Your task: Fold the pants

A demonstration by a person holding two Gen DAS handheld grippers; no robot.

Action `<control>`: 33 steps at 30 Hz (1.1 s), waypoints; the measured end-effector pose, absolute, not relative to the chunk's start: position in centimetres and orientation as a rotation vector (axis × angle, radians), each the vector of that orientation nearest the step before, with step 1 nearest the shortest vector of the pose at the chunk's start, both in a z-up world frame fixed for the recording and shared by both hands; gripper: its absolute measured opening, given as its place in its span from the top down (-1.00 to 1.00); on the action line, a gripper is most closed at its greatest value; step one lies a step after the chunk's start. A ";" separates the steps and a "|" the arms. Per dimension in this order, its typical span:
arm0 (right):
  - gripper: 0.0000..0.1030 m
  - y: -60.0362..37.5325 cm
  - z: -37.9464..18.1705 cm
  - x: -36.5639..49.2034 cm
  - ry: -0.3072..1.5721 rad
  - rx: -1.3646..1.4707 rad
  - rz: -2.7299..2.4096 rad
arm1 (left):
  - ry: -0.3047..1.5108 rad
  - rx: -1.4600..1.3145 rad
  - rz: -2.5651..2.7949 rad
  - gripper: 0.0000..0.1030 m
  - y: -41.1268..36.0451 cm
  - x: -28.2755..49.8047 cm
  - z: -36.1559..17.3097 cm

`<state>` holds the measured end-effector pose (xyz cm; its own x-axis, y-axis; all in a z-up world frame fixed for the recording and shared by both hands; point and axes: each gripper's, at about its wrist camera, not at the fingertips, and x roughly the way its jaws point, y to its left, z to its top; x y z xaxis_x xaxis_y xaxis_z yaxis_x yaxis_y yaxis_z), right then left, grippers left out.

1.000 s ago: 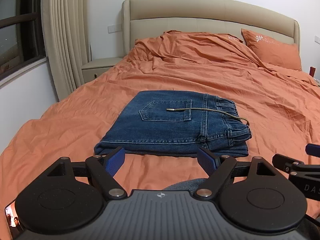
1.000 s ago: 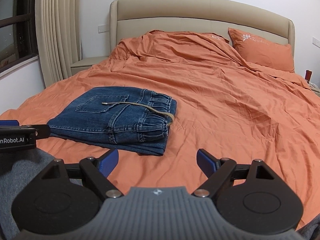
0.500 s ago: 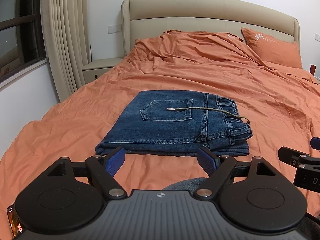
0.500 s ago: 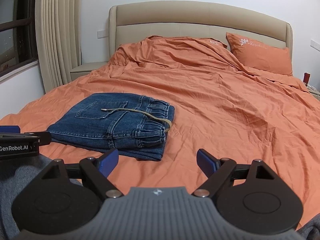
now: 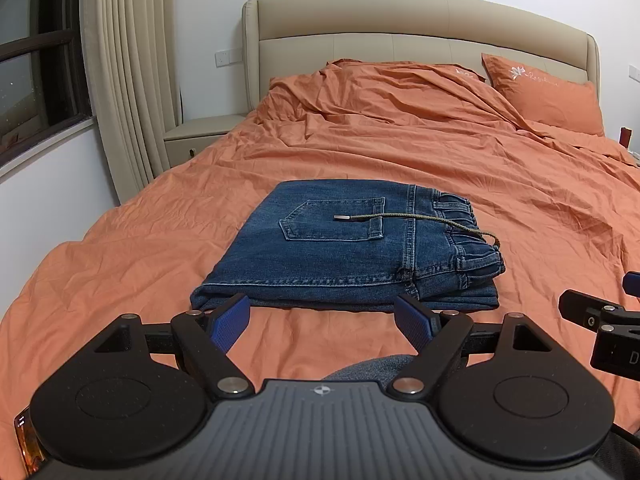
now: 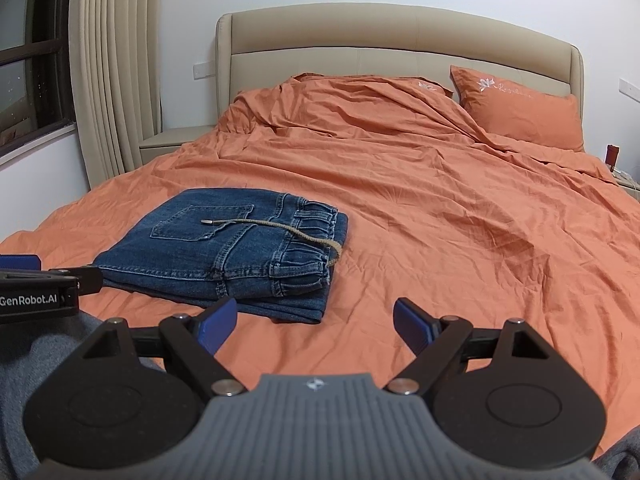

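Lying folded into a neat rectangle on the orange bed sheet (image 5: 400, 168) are the blue jeans (image 5: 340, 256), back pocket up, elastic waistband to the right, with a tan drawstring (image 5: 420, 220) trailing across the pocket. They sit toward the near left part of the bed, just beyond both tools.

Over the last second, both cameras have lifted and eased back slightly; the jeans have not moved or changed shape. This suggests the folding is finished and the person is withdrawing.

The left gripper (image 5: 324, 320) hovers just short of the jeans' near edge, its blue-padded jaws spread wide and holding nothing. The right gripper (image 6: 316, 322) hangs to the right of the jeans over bare sheet, jaws likewise wide apart and empty. Neither touches the fabric.

No baskets, boxes or drawers in use are visible. A bedside table (image 5: 200, 132) stands by the curtain (image 5: 128, 72); its top looks bare, though the view there is small. An orange pillow (image 5: 548, 96) rests against the beige headboard (image 5: 400, 28).
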<state>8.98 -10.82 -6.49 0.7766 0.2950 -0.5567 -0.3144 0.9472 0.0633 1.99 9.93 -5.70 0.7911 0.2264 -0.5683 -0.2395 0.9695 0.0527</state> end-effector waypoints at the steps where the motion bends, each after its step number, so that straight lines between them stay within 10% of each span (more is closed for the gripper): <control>1: -0.59 -10.9 -6.5 9.0 0.596 -0.033 0.329 | 0.609 -0.022 0.251 -0.86 9.9 2.0 -5.7; 33: -0.59 -11.0 -6.5 8.8 0.594 -0.029 0.323 | 0.610 -0.017 0.251 -0.86 9.9 2.0 -5.7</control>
<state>8.85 -11.02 -6.46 0.7800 0.2903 -0.5544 -0.3068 0.9495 0.0656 2.02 9.85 -5.67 0.7903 0.2281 -0.5687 -0.2380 0.9695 0.0582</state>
